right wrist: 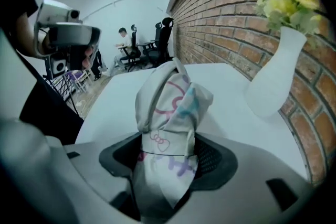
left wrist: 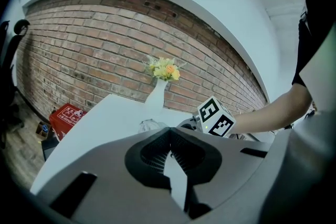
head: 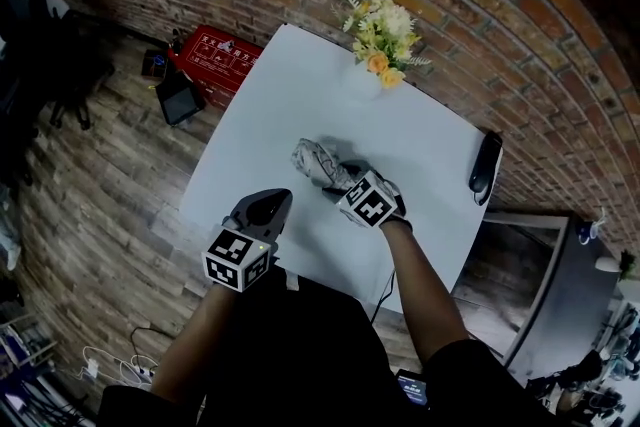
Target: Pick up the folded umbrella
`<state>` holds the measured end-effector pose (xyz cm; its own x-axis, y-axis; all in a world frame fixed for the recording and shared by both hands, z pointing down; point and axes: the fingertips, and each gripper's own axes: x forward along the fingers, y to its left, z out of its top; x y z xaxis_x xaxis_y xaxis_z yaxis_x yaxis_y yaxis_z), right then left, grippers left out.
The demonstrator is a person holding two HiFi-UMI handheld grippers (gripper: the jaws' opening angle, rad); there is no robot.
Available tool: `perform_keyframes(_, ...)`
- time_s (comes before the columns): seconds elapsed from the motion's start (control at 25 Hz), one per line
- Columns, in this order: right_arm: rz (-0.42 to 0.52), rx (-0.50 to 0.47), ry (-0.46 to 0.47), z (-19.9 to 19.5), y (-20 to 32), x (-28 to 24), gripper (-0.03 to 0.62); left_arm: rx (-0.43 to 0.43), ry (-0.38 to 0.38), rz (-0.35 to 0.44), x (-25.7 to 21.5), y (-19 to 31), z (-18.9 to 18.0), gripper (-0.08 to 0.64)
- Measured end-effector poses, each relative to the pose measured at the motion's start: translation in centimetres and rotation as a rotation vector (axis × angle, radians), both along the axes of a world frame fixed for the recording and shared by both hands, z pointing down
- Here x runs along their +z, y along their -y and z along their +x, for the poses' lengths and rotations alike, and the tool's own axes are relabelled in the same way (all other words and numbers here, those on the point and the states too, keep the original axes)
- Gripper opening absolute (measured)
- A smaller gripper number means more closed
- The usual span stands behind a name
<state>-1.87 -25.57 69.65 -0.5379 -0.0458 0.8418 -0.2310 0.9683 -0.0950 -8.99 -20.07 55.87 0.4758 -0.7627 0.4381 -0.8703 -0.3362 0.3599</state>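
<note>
The folded umbrella (head: 316, 161), pale fabric with pink and blue print, is near the middle of the white table (head: 280, 95). My right gripper (head: 342, 179) is shut on its near end. In the right gripper view the umbrella (right wrist: 169, 107) fills the gap between the jaws and points away from me. I cannot tell whether it rests on the table or hangs just above it. My left gripper (head: 275, 203) is shut on nothing, at the table's near edge, left of the umbrella. In the left gripper view the jaws (left wrist: 169, 136) meet, with the umbrella (left wrist: 149, 125) beyond them.
A white vase of yellow flowers (head: 380, 40) stands at the table's far side by the brick wall. A black object (head: 486, 165) lies at the right edge. On the floor to the left are a red box (head: 215, 60) and a black item (head: 180, 97).
</note>
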Motion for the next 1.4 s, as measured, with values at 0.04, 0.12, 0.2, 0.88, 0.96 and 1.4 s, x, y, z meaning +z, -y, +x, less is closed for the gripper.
perform_keyframes(0.04, 0.001, 0.020, 0.028, -0.1, 0.1, -0.8, 0.288, 0.000, 0.000, 0.005, -0.2, 0.1, -0.1, 0.012)
perform_keyframes(0.12, 0.018, 0.057, 0.079, -0.2, 0.5, -2.5, 0.287, 0.004, 0.001, 0.019, -0.8, 0.3, -0.2, 0.012)
perform_keyframes(0.2, 0.044, 0.096, 0.132, -0.2, 1.0, -4.2, 0.287, 0.010, 0.002, 0.034, -1.3, 0.6, -0.3, 0.012)
perform_keyframes(0.88, 0.156, 0.404, 0.503, 3.0, 1.4, -17.6, 0.287, 0.152, 0.004, 0.197, -7.8, 4.1, 2.5, 0.012)
perform_keyframes(0.96, 0.181, 0.445, 0.552, 3.9, 1.8, -19.6, 0.287, 0.170, 0.007, 0.213, -8.4, 4.5, 3.0, 0.012)
perform_keyframes(1.4, 0.304, 0.570, 0.667, 7.9, 3.0, -25.7, 0.288, 0.235, -0.034, 0.295, -12.9, 6.4, 5.3, 0.012)
